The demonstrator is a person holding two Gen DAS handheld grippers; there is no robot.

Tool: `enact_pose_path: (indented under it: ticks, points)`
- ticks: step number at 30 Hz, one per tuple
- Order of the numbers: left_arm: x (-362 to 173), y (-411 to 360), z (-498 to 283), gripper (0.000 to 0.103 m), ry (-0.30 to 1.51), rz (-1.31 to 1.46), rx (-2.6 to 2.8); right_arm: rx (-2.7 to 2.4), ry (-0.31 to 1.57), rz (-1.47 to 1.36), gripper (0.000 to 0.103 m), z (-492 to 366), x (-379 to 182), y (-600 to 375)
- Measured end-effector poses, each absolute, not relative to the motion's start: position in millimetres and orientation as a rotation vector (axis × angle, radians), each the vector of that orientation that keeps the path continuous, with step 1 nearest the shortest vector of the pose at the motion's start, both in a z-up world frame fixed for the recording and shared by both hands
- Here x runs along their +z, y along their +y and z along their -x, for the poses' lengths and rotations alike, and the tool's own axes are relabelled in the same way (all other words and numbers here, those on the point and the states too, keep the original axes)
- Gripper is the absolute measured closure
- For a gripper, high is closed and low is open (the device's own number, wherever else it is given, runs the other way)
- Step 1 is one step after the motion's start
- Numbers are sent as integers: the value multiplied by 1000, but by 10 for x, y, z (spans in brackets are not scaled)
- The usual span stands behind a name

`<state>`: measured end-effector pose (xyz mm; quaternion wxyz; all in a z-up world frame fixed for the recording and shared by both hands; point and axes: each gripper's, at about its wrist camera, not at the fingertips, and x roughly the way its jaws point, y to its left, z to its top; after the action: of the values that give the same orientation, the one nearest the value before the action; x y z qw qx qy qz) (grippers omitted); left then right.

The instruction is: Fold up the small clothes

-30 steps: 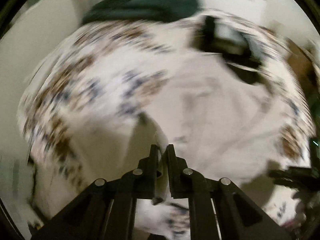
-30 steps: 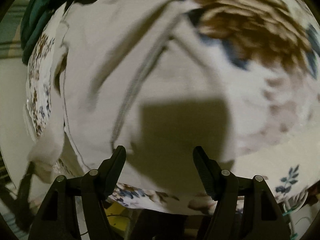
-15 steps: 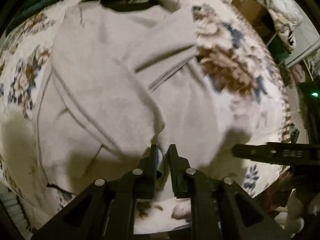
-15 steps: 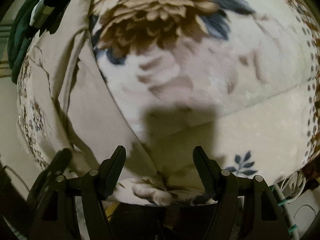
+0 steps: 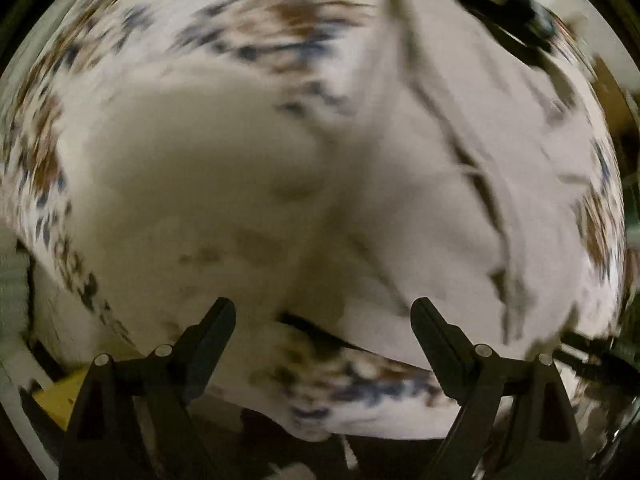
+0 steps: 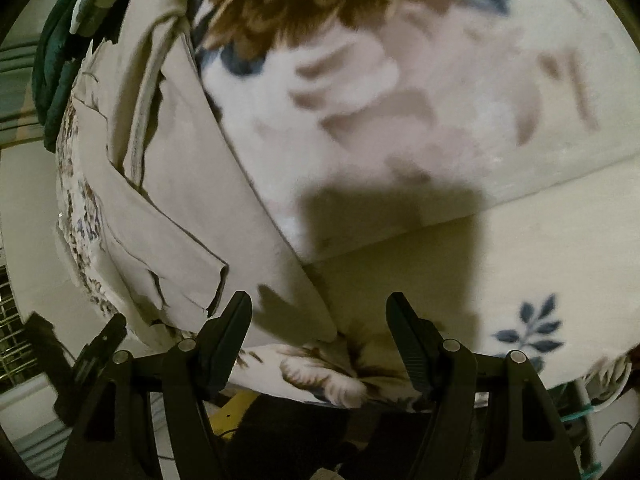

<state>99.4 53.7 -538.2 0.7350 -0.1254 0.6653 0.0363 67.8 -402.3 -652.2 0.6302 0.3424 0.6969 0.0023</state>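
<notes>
The beige garment (image 6: 172, 184) is lying spread on a floral blanket (image 6: 400, 100), with its folded layers and seams running along the left side of the right wrist view. Nearest that camera, the right gripper (image 6: 319, 320) is hovering over the garment's lower corner and the blanket edge; its jaws are standing well apart and are gripping nothing. Its shadow is falling on the blanket just ahead of the fingertips. In the left wrist view, which is heavily blurred, the left gripper (image 5: 323, 324) is pointing down at the same garment (image 5: 400, 208); its jaws are opening, and they appear to be clear of the cloth, with fabric lying below the gap. Farther off, at the far left corner of the blanket, a dark green cloth (image 6: 52, 68) is lying bunched beside the garment's far end.
</notes>
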Motion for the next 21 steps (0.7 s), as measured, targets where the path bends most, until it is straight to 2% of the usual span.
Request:
enact_pose_path:
  ticks: [8,10,12,13,14,15,17,21]
  points:
    - [-5799,712,-1029,15,1534,330,48,58,1624,-839,31,-673,-6855,-3831]
    - [-5809,598,-1026,30,1521,300,6,59,1623,-856,31,-674,-6859,-3796]
    - [-5816,476,-1033,81,1530,245,-15,68,1625,-877,33,-676,-6866,-3761]
    - [-5819,427,-1028,88,1541,203,-13,74,1625,-884,36,-679,-6870,-3735]
    - [-5822,386,-1029,93,1548,172,-8,82,1625,-890,48,-685,-6871,-3707]
    - [-5807,319,-1019,99,1551,114,-1,84,1633,-886,69,-690,-6876,-3668]
    - [-5769,297,-994,101,1560,93,-6,69,1652,-862,95,-685,-6875,-3602]
    - [-5552,435,-953,101,1580,173,-16,66,1651,-942,98,-628,-6748,-3559]
